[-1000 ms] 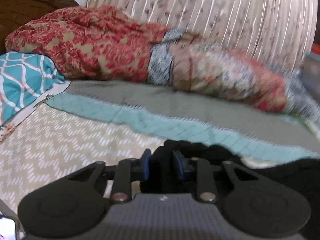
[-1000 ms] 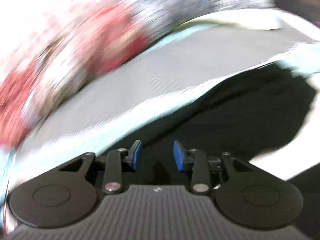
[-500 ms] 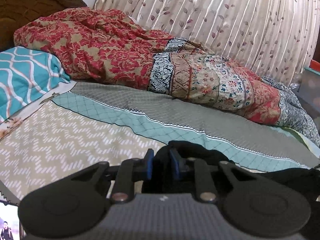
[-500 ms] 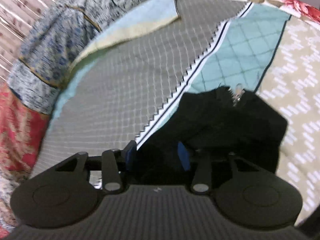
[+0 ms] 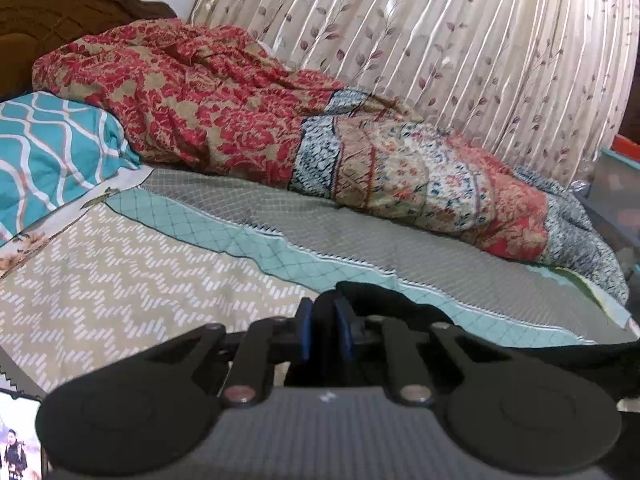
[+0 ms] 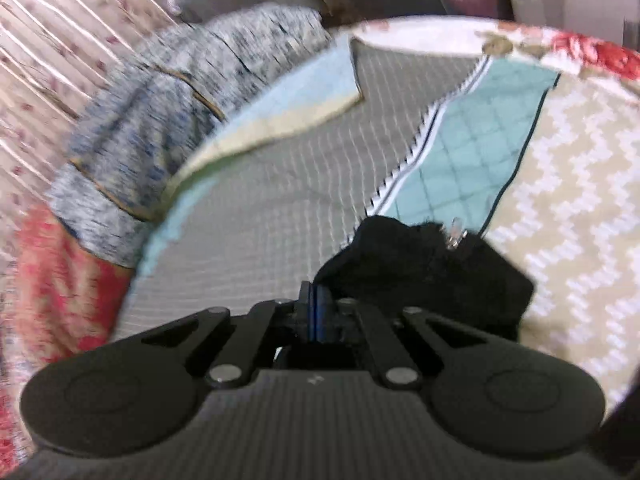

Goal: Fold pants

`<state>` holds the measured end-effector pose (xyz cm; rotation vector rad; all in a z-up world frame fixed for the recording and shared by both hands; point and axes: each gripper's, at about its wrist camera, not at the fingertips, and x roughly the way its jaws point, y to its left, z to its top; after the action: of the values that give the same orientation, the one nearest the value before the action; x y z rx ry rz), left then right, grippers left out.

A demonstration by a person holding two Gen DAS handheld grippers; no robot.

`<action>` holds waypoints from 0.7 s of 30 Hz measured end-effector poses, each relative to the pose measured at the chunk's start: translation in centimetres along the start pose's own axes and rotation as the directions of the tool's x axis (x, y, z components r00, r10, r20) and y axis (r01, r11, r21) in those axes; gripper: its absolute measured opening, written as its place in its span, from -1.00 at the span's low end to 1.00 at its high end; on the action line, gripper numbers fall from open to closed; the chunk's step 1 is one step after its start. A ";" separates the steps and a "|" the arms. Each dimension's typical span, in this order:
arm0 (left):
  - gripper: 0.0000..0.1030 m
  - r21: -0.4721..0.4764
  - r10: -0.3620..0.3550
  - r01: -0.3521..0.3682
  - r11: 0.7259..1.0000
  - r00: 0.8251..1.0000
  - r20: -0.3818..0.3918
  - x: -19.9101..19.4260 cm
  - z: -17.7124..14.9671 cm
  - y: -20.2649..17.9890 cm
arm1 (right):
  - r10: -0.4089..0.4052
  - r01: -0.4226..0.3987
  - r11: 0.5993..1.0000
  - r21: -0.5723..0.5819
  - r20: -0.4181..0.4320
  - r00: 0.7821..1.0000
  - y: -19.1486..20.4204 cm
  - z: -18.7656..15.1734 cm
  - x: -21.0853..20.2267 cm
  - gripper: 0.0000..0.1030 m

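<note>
The black pants (image 5: 384, 304) bunch up between the blue pads of my left gripper (image 5: 324, 330), which is shut on a fold of the fabric just above the patchwork bedspread (image 5: 132, 276). More black cloth trails off to the right. In the right wrist view my right gripper (image 6: 316, 312) is shut on an edge of the black pants (image 6: 424, 268), which hang in a crumpled bunch ahead and to the right, with a silver zipper pull (image 6: 454, 236) showing at the top.
A rumpled red floral and blue quilt (image 5: 304, 140) lies along the far side of the bed, against a pleated leaf-print curtain (image 5: 460, 40). A teal patterned pillow (image 5: 52, 152) lies at left. A phone screen (image 5: 18, 440) glows at bottom left.
My right gripper has closed from open onto the pants' edge. My left gripper has kept its hold on the fabric and its jaws have narrowed a little.
</note>
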<state>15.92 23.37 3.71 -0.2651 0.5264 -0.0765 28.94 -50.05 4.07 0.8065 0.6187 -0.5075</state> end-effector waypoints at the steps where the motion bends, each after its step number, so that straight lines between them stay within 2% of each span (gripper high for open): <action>1: -0.76 -0.002 -0.005 0.005 1.000 1.000 0.006 -0.5 0.0 -0.1 | 0.015 -0.015 1.000 -0.007 0.010 1.000 -0.4 0.3 -1.3 -0.93; 6: -0.76 -0.045 -0.022 0.023 0.999 1.000 0.020 -3.6 -0.6 0.4 | 0.066 -0.066 0.998 0.005 0.056 0.996 -3.9 1.0 -8.5 -0.93; 9: -0.76 -0.068 -0.039 0.041 0.997 0.999 0.023 -5.9 -1.6 0.8 | 0.086 -0.089 0.996 0.030 0.077 0.993 -7.4 1.0 -12.5 -0.93; 15: -0.76 -0.075 -0.088 0.086 0.993 0.996 -0.027 -9.7 -4.8 1.0 | 0.017 -0.028 0.992 0.125 0.089 0.996 -16.0 -1.6 -17.9 -0.93; 21: -0.75 -0.088 -0.114 0.106 0.990 0.989 -0.095 -12.8 -8.1 1.0 | -0.053 0.040 0.969 0.246 0.046 0.998 -23.2 -4.5 -19.4 -0.93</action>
<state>0.76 24.23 2.90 -0.3728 0.6151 -0.1764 -0.87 -56.81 3.11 1.0103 0.5332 -0.6545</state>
